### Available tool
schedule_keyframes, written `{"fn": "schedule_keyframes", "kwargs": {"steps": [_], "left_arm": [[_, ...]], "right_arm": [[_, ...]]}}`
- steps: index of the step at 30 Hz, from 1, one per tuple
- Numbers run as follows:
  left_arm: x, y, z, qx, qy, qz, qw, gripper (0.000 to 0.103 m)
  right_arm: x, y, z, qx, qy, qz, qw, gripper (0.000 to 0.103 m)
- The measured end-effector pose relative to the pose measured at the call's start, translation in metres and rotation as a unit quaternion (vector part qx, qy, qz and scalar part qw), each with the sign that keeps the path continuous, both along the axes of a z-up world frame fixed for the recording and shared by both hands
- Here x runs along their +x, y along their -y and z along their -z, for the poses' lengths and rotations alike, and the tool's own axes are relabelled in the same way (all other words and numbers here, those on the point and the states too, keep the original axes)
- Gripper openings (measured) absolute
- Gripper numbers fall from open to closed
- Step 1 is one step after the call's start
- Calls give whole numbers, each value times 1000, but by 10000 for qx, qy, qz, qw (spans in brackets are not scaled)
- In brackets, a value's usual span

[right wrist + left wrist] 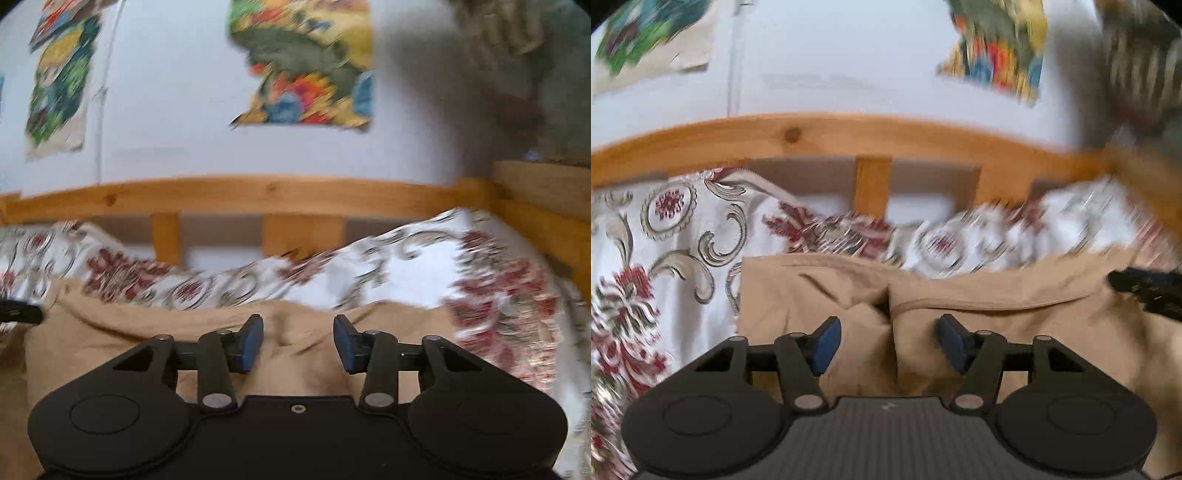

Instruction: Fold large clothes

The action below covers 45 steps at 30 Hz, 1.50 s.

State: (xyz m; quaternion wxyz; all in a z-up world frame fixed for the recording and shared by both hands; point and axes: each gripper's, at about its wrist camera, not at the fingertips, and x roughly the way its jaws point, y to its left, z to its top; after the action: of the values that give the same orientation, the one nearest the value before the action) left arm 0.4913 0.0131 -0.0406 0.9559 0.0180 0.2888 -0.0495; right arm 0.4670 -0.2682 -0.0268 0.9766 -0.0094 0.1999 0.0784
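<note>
A tan garment (979, 295) lies spread on a bed with a floral cover (665, 229). In the left wrist view my left gripper (889, 341) is open and empty, hovering over a dark gap in the middle of the garment. The tip of my right gripper (1148, 291) shows at the right edge over the cloth. In the right wrist view my right gripper (298, 341) is open and empty above the tan garment (147, 332), near its far edge. The left gripper's tip (18, 312) shows at the left edge. Both views are motion-blurred.
A wooden headboard rail (820, 133) runs behind the bed against a white wall, and a wooden side rail (546, 214) stands at the right. Colourful cloth pieces (306, 66) hang on the wall. The floral bed cover (480, 277) lies beyond and beside the garment.
</note>
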Motion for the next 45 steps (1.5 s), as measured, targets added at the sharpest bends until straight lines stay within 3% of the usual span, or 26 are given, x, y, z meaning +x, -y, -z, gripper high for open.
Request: {"fn": "schedule_keyframes", "kwargs": {"steps": [4,6,7,11,13,16,18,20,21,23,27,33,38,41,45], "left_arm": [[13,13,24,455,-207,-33,9987,65],[10,19,25,748,-115,58,9971,65],[9,17,23,707,-127,74,9974,66],[-20,-4,5,-290,49,266,9992,69],[-44,-10,-1,-607,248,548,9963,75],[-73,1,5,-197,157,732,9970,78],[-82,12,22,376,-287,668,9966,78],[-79,20,46,842,-908,485,9911,79],[-81,23,53,955,-856,428,9908,81],[-82,25,52,1009,-752,420,9912,82],[-90,15,36,639,-948,258,9931,82],[-150,7,13,793,-760,701,9915,90],[-215,18,8,819,-895,1198,9854,101],[-256,31,11,883,-928,1465,9809,101],[-300,45,19,711,-880,1513,9820,102]], "right_arm": [[10,-11,36,-448,-331,-87,9984,44],[8,-10,39,-525,-279,-162,9981,45],[8,-8,36,-514,-326,-187,9980,45],[-5,5,16,-173,-487,-235,9984,53],[-22,5,7,-98,-647,-341,9973,67],[-56,1,2,-137,-671,-621,9957,72],[-77,-5,7,-453,-694,-734,9939,81],[-93,-13,23,-958,-845,-789,9887,83],[-96,-17,34,-1215,-970,-768,9849,83],[-98,-21,55,-1570,-1204,-748,9774,83],[-112,-13,45,-1310,-1155,-548,9831,83],[-177,-12,21,-1321,-929,-943,9823,93],[-246,-16,8,-1081,-1167,-1293,9788,100],[-287,-21,0,-982,-1304,-1517,9748,102],[-337,-38,2,-1594,-1381,-1854,9598,102]]}}
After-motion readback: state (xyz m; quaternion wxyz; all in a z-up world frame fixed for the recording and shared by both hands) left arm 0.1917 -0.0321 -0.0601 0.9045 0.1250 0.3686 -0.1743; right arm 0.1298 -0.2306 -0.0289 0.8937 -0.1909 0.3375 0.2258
